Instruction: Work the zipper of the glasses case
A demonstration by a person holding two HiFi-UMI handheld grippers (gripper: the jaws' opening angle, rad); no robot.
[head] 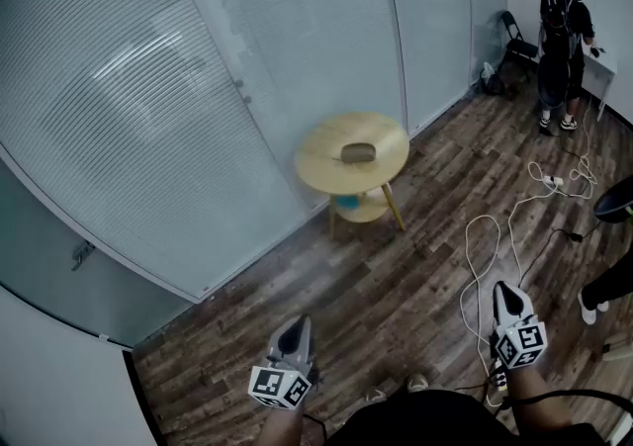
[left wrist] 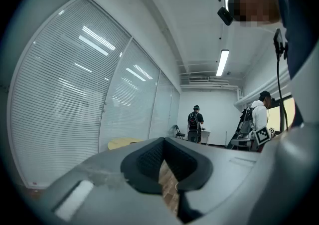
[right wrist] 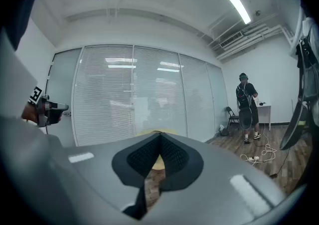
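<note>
**Item 1. Left gripper [head: 298,323].** Nearest, low in front of the person and held level. Jaws are clenched together, with nothing between the pads.

**Item 2. Right gripper [head: 503,289].** Beside the first and tipped slightly down. Jaws are likewise clenched and empty.

**Item 3. Wood-plank floor [head: 396,286].** Lies between the person and the furniture. White cables [head: 482,236] loop across its right side and run to a power strip [head: 551,180].

**Item 4. Round wooden table [head: 321,159].** Stands against the blind-covered glass partition [head: 198,88]. It has a lower shelf [head: 364,211] carrying a small blue object, not identifiable.

**Item 5. Glasses case [head: 358,151].** An oval, dull-coloured case lying flat near the middle of the tabletop, well apart from both grippers. Its zipper and pull are too small to make out from here.

**Item 6. Far corner.** A person [head: 564,9] stands at a white desk with a folding chair [head: 514,39] beside them.

**Handling note (judgement).**
- The task looks unstarted, and the step in hand is the approach.
- Walk in on the cable-free left side.
- Stop with the case directly below the head view, so that the pull's position can be read.
- Release both claws before reaching.
- Pin the case body with one gripper and pinch the pull tab squarely with the other.
- Draw along the curve of the zipper track rather than upward, since a light case on a smooth top will likely slide or lift.
</note>
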